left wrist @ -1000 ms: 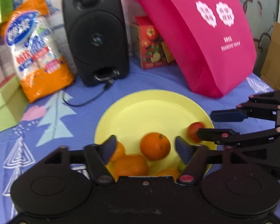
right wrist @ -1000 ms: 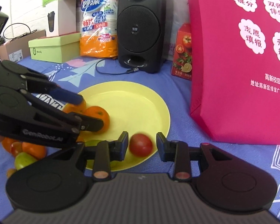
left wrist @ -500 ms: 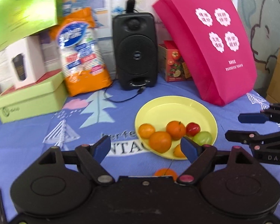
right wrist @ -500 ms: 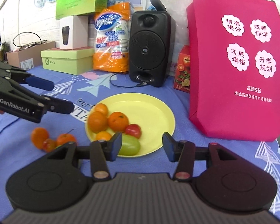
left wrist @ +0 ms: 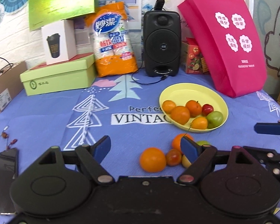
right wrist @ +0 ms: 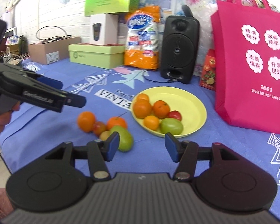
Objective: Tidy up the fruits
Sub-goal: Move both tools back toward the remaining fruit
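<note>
Blue printed tablecloth spread under everything. Loose fruit clustered on it just in front of the yellow plate, five pieces touching or nearly so:
- Two oranges: the big orange nearest, and the stemmed orange closer to the plate.
- One reddish fruit between them.
- One small yellowish fruit.
- One loose green fruit.

Already on the plate, bunched toward its near side, six pieces: four oranges, one red tomato and one plated green fruit.

Left gripper over the loose cluster, jaws spread wide, just been opening, nothing between the pads. Right gripper before the plate's front rim, jaws partly apart, likewise just been opening, empty.

Likely step in hand: reaching for a loose piece.
- Take the outer pieces first: big orange for the left, loose green fruit for the right. Less chance of nudging neighbours into a roll.
- Straddle the widest part, close gently, lift straight up.
- Set down on the bare far half of the plate, not on the heap.
- Keep the two grippers from crossing.

Further out, along the wall: one black speaker, one pink bag, one orange pack, one green box.
</note>
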Tool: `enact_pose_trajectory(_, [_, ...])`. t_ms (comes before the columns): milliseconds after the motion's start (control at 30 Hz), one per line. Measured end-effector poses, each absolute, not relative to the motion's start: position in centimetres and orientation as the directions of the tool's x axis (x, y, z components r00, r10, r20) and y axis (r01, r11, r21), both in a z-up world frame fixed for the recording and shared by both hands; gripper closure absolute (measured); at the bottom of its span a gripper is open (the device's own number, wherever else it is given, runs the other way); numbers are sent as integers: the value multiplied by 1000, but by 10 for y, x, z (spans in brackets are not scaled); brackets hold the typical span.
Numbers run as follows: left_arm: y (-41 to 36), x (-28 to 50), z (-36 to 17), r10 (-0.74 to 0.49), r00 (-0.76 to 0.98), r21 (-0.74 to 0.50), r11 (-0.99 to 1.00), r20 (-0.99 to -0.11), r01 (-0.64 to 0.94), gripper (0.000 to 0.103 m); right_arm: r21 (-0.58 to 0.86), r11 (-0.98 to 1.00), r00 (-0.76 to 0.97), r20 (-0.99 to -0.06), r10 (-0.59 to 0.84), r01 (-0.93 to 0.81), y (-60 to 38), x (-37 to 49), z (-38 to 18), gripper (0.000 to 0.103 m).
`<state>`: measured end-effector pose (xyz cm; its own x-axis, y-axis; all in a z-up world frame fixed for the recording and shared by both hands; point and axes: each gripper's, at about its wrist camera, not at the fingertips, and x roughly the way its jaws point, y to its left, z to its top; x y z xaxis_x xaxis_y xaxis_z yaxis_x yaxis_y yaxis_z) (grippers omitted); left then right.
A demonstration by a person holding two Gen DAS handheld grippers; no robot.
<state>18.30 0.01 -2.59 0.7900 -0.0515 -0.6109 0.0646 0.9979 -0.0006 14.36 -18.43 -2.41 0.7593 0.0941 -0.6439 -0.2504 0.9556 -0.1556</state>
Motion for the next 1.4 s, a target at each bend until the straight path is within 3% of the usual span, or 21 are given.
enact_pose_trajectory(633, [14, 157, -27, -11, 798, 23, 999, -603, 32, 21, -181, 944, 754, -650, 95, -275, -168, 119, -24, 46])
enact_pose_trajectory(1200, [15, 187, -78, -61, 722, -4, 997, -689, 81, 21, -184, 936, 679, -730, 75, -300, -164, 147, -65, 46])
enact_pose_trajectory(1400, [9, 204, -92, -65, 703, 2, 996, -709, 95, 22, -200, 931, 664, -745, 57, -305, -162, 165, -79, 55])
